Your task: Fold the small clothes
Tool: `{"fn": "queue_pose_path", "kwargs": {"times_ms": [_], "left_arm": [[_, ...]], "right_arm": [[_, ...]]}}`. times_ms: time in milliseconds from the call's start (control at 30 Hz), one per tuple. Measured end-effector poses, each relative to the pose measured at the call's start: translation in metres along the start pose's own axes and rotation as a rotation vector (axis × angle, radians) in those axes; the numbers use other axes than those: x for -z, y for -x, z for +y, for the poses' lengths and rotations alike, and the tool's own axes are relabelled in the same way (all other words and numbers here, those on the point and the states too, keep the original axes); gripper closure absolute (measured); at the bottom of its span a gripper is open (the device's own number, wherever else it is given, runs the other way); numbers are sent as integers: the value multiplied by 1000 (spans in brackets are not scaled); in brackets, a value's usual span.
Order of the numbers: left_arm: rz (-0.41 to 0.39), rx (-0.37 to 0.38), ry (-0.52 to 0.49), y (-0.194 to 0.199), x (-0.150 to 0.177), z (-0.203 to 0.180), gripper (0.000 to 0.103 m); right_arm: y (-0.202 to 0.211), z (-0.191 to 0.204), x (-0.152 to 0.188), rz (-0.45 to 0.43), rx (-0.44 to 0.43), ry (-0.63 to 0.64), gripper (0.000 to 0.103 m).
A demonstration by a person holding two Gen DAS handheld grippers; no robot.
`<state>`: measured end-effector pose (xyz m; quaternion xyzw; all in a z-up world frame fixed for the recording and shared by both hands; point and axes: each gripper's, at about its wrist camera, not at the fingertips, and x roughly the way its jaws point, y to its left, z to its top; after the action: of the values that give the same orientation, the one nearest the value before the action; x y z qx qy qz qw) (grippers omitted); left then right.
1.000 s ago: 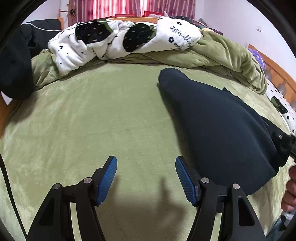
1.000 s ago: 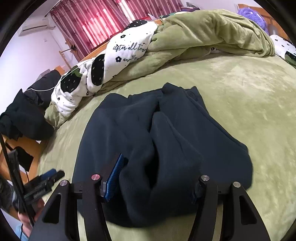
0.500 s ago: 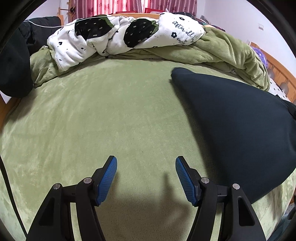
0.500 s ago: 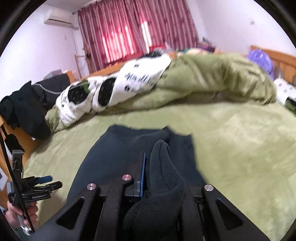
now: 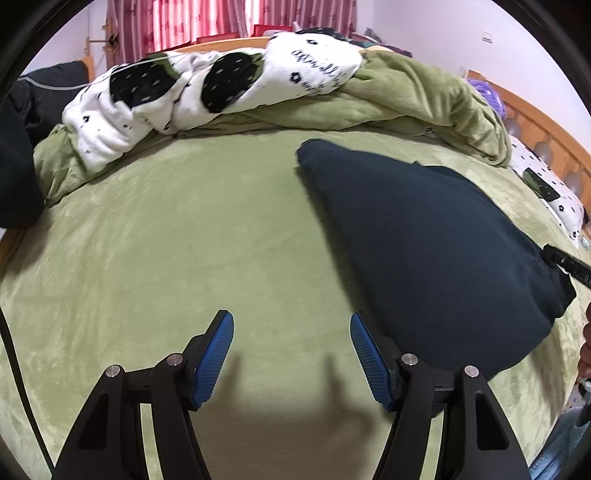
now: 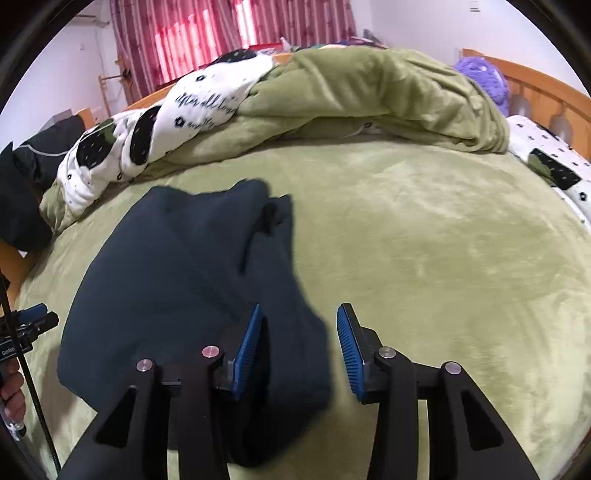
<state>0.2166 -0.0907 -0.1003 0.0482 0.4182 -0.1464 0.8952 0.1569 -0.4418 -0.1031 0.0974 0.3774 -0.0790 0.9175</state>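
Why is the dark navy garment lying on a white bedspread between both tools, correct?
Not white: the bedspread is olive green, as the right wrist view shows. The dark navy garment lies on it; the white spotted quilt is heaped further back.

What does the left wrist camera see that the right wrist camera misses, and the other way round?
Only the left wrist view shows the left gripper close up, open over bare green bedspread. Only the right wrist view shows the right gripper, jaws opening, with an edge of the dark navy folded garment lying between them, and a purple fluffy item by the wooden headboard. Both show the garment, the crumpled green blanket, the white spotted quilt and red curtains.
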Motion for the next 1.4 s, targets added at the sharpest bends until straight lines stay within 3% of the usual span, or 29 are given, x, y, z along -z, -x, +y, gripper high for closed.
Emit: {"fn": "queue_pose_path", "kwargs": {"times_ms": [67,167,367,567,733,867,933,967,1000,1033,1167,1333,1400], "left_arm": [[-9,16,-4,1,-3,-7,38],[-12,33,6,-2,-11,-14,37],[-15,27,19,-13,-24,-12,37],[-23,35,45,-23,-39,3,37],[-22,44,45,-36,-48,6,37],[-14,49,45,-45,-50,8,37],[-5,52,48,-49,-48,11,37],[-2,54,51,-50,-48,12,37],[1,55,54,-51,-47,13,37],[5,58,58,-52,-46,15,37],[4,70,65,-50,-46,16,37],[-9,86,58,-44,-48,12,37],[-10,96,63,-44,-49,12,37]], "right_arm": [[15,-13,-6,-30,33,-1,61],[28,-20,-20,-50,7,-5,61],[15,7,-51,-55,-55,23,61],[-42,42,-78,62,-98,46,61],[-85,48,-88,176,-100,-1,60],[-108,48,-90,215,-72,-34,61],[-115,47,-90,227,-85,-47,64],[-117,48,-90,233,-93,-43,72],[-119,50,-91,238,-101,-37,90],[-120,55,-91,244,-109,-10,97],[-107,76,-100,193,-28,140,98],[-76,70,-130,76,-68,140,98],[-79,70,-134,49,-45,170,98]]}}
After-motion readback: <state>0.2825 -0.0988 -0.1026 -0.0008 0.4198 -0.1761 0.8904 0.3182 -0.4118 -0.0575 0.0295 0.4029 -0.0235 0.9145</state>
